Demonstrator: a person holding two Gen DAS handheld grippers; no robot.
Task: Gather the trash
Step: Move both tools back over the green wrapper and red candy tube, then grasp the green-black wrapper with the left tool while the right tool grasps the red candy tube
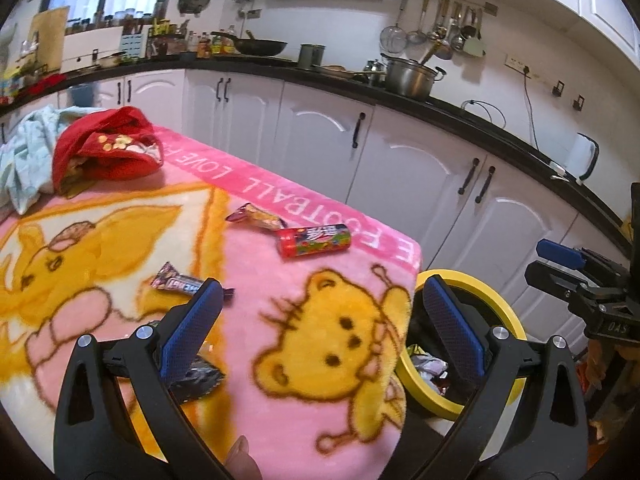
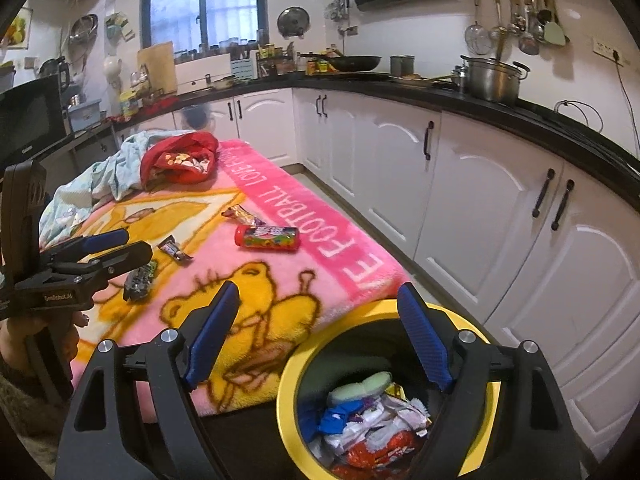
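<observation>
A pink bear blanket (image 1: 320,280) covers the table. On it lie a red candy tube (image 1: 314,241), a pink wrapper (image 1: 256,216), a dark candy-bar wrapper (image 1: 180,282) and a dark foil wrapper (image 1: 198,380). My left gripper (image 1: 320,304) is open and empty above the blanket, its left finger over the foil wrapper. A yellow-rimmed bin (image 2: 288,380) holding several wrappers (image 2: 372,420) stands at the table's corner. My right gripper (image 2: 318,308) is open and empty just above the bin. The tube (image 2: 267,237) and the wrappers (image 2: 174,249) also show in the right wrist view.
A red cloth bag (image 1: 106,146) and a pale blue cloth (image 1: 28,152) lie at the blanket's far end. White kitchen cabinets (image 1: 400,160) with a black counter run along the right, close to the bin. A pot (image 1: 410,76) and a wok (image 1: 260,46) sit on it.
</observation>
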